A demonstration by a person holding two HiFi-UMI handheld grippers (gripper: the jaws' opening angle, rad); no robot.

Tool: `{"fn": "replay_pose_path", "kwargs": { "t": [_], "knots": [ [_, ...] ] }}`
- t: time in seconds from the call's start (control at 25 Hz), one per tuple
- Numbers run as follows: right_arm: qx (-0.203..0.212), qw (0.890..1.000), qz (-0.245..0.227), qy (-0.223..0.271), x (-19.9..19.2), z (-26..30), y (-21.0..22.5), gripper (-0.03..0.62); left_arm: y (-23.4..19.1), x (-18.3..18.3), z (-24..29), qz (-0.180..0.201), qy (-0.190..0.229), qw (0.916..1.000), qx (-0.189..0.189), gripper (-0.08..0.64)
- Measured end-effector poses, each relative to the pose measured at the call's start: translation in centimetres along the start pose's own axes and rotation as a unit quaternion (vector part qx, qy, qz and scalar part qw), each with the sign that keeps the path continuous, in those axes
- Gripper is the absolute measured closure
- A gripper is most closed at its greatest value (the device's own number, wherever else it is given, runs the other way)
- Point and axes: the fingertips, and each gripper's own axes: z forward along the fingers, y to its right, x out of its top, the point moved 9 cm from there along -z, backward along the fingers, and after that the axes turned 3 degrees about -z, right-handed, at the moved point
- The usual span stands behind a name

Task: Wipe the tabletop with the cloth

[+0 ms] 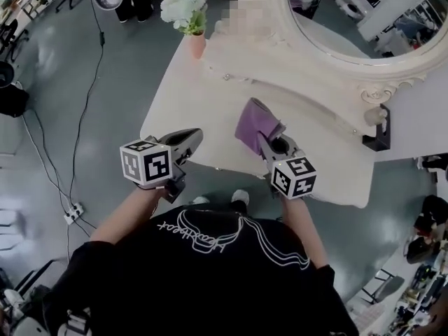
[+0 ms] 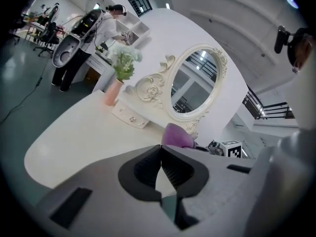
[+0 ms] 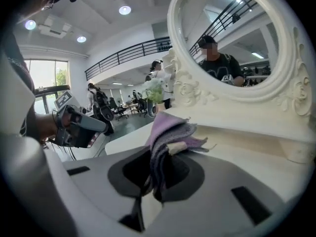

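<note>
A purple cloth (image 1: 255, 126) lies folded on the cream tabletop (image 1: 210, 110), in front of the mirror. My right gripper (image 1: 269, 145) is shut on the cloth's near edge; in the right gripper view the cloth (image 3: 168, 137) bunches up between the jaws of the right gripper (image 3: 157, 174). My left gripper (image 1: 187, 144) hovers over the table's front left edge, jaws shut on nothing. In the left gripper view the left gripper (image 2: 161, 163) has its pads touching, and the cloth (image 2: 177, 136) shows beyond them with the right gripper's marker cube.
An ornate oval mirror (image 1: 350, 40) stands along the table's back. A pink vase of white flowers (image 1: 187, 16) sits at the back left corner. A dark object (image 1: 378, 128) stands at the table's right end. Cables run across the floor (image 1: 77, 117) to the left.
</note>
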Motion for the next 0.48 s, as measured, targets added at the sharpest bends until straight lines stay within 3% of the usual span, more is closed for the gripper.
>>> {"fn": "replay_pose_path", "kwargs": {
  "t": [0.32,0.48],
  "knots": [
    [0.103,0.993,-0.054,-0.016,2.3,8.7,-8.9,0.541,-3.6,-0.6,-7.3,-0.024,0.047,0.9974,0.048,0.555],
    [0.141,0.988,-0.052,-0.02,2.7,11.3,-11.4,0.541,-4.6,-1.0,-10.1,-0.034,0.068,0.9948,0.068,0.555]
  ]
}}
